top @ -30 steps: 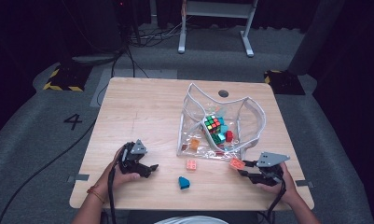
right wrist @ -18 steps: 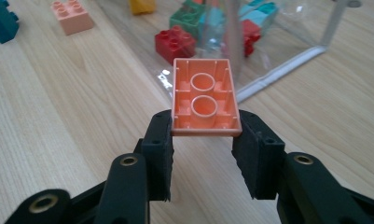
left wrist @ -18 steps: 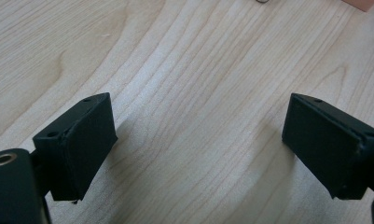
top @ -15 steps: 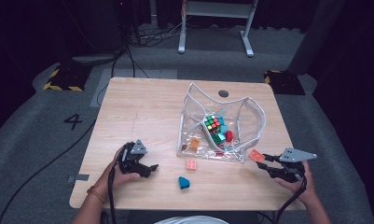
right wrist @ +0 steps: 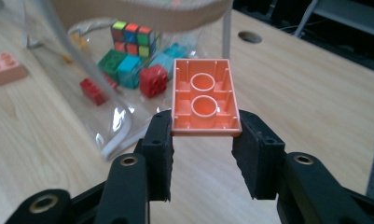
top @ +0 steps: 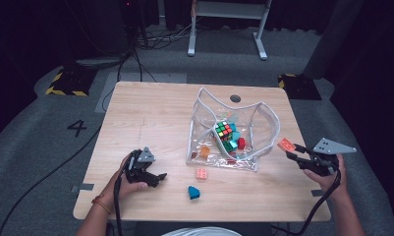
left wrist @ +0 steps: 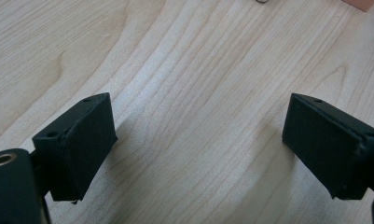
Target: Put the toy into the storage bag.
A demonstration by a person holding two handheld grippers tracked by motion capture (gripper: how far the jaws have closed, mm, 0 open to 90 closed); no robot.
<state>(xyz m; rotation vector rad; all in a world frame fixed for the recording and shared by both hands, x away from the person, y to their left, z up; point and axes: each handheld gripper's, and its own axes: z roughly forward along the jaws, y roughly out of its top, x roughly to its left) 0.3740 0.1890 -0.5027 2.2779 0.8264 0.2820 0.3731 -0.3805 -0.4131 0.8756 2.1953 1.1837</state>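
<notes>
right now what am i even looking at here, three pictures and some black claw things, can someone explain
A person sits at a wooden table and holds a pair of hand-held tongs in each hand; there is no robot arm. The high view looks down from above the person. The other two pictures come from small cameras riding on the tongs, looking along their black jaws.

The left tongs rest near the table's front edge, jaws wide apart with bare wood between them. The right tongs are lifted beside the table's right edge, clamped on an orange building brick, its hollow underside facing the camera.

On the table stands an open clear zip pouch with a colour-puzzle cube and several bricks inside. In front of it lie a pink brick and a small blue piece.
</notes>
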